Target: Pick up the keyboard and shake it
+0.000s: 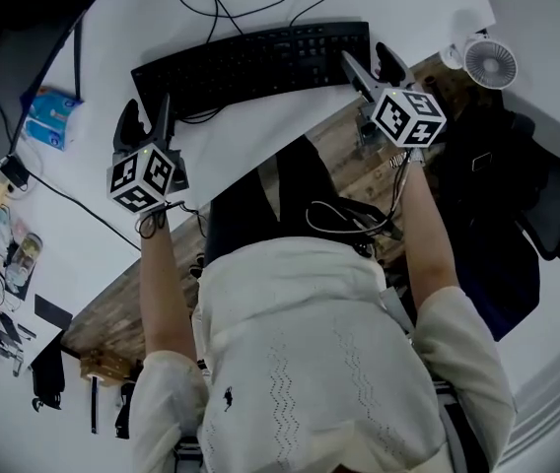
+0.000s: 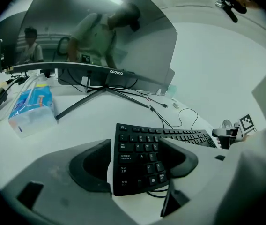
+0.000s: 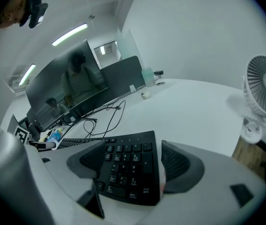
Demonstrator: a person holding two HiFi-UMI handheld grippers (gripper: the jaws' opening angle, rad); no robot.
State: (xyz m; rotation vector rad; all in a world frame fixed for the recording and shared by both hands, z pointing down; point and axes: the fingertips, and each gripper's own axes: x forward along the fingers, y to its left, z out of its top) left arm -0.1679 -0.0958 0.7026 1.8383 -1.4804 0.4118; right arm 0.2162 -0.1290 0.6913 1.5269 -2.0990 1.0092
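Keyboard (image 1: 250, 62) lying on white counter (image 1: 408, 3). Left gripper (image 1: 145, 116) at its left end, right gripper (image 1: 371, 67) at numpad end. Both jaws apart, keyboard ends between them.

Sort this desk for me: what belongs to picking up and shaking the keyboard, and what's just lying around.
For the job:
keyboard
left gripper, jaws open astride its left end
right gripper, jaws open astride its right end

Lying about:
tissue pack
small fan
monitor
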